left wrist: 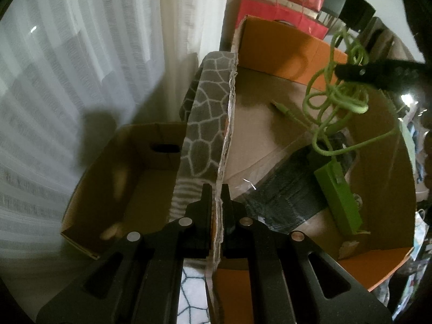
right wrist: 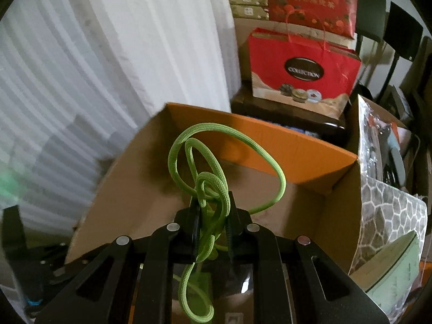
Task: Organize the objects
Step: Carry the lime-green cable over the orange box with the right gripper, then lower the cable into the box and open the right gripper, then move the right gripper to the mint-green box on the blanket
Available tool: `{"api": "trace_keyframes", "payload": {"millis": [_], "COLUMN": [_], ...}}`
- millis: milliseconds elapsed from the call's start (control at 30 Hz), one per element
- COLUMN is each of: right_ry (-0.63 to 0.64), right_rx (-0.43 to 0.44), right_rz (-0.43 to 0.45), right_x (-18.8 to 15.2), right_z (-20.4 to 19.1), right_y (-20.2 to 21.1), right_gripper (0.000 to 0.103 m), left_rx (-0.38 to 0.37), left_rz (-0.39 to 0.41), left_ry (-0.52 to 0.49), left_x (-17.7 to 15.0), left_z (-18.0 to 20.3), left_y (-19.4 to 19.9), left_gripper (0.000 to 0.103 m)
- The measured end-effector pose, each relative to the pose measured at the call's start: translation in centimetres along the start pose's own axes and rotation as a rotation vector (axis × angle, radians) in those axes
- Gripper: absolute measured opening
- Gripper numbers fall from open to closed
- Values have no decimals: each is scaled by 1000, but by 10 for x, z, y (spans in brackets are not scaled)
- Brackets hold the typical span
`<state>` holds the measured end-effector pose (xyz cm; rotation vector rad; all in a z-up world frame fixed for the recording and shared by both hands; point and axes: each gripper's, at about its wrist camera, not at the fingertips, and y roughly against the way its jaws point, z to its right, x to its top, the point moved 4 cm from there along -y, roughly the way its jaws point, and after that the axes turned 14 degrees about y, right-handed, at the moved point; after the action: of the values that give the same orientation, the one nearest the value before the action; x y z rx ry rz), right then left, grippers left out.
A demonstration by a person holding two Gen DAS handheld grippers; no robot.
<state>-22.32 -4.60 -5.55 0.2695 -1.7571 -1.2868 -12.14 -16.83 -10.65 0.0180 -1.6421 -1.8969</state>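
Braided cord held over the box, the box's wall pinned steady.

The right gripper [right wrist: 213, 213] has its fingers clamped on a bunch of loops of the bright green braided cord [right wrist: 213, 186], which hangs tangled above the open brown cardboard box with orange outer faces [left wrist: 272, 40]. The cord trails down to the flat green rectangular block [left wrist: 338, 191] that lies inside on the box floor, beside a dark woven sleeve under clear film [left wrist: 286, 191]. The left gripper [left wrist: 216, 189] has its 2 fingers closed on the box's torn corrugated side wall, with the grey cracked-stone patterned cloth [left wrist: 208, 113] draped just outside it. As I judge it, the right hand is the nearer one and the drop lies straight below its fingers.
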Motion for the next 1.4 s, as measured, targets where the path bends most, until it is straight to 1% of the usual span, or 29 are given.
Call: {"api": "trace_keyframes", "payload": {"millis": [67, 133, 167, 233, 267, 300, 367, 500, 567, 800, 967, 1133, 1333, 1400], "right_ry": [7, 23, 31, 49, 54, 55, 45, 62, 71, 75, 90, 78, 33, 18], "right_rx": [-35, -76, -94, -139, -154, -163, -163, -179, -181, -148, -133, -113, -97, -104], "right_rz": [-24, -58, -73, -89, -91, -90, -81, -72, -52, 31, 56, 71, 79, 82], "right_x": [-4, -9, -11, -15, -17, -18, -20, -21, -20, -22, -30, -47, -74, -84], "right_z": [5, 9, 10, 13, 14, 16, 17, 16, 14, 6, 2, 4, 21, 29], "right_y": [-8, -16, -19, -22, -22, -21, -18, -5, 5, 48, 66, 86, 111, 119], "right_gripper": [16, 19, 24, 28, 35, 47, 60, 62, 63, 63, 63, 63, 64, 65], "left_rx": [-8, -20, -24, -33, -34, -36, -38, -52, -65, -96, -87, -86, -86, -87], "left_rz": [0, -1, 0, 0, 1, 3, 6, 5, -4, -21, -16, -15, -14, -15], "left_ry": [3, 8, 9, 11, 10, 10, 9, 14, 20, 29, 26, 25, 25, 27], "left_x": [0, 2, 2, 3, 3, 3, 3, 3, 4, 8, 7, 7, 7, 6], "left_z": [-2, -3, -4, -3, -4, -4, -4, -5, -6, -10, -8, -8, -8, -8], "left_y": [1, 3, 4, 6, 6, 7, 9, 13, 14, 14, 15, 16, 16, 16], "left_gripper": [5, 5, 5, 5, 5, 5, 5, 5, 5, 4, 4, 4, 4, 4]}}
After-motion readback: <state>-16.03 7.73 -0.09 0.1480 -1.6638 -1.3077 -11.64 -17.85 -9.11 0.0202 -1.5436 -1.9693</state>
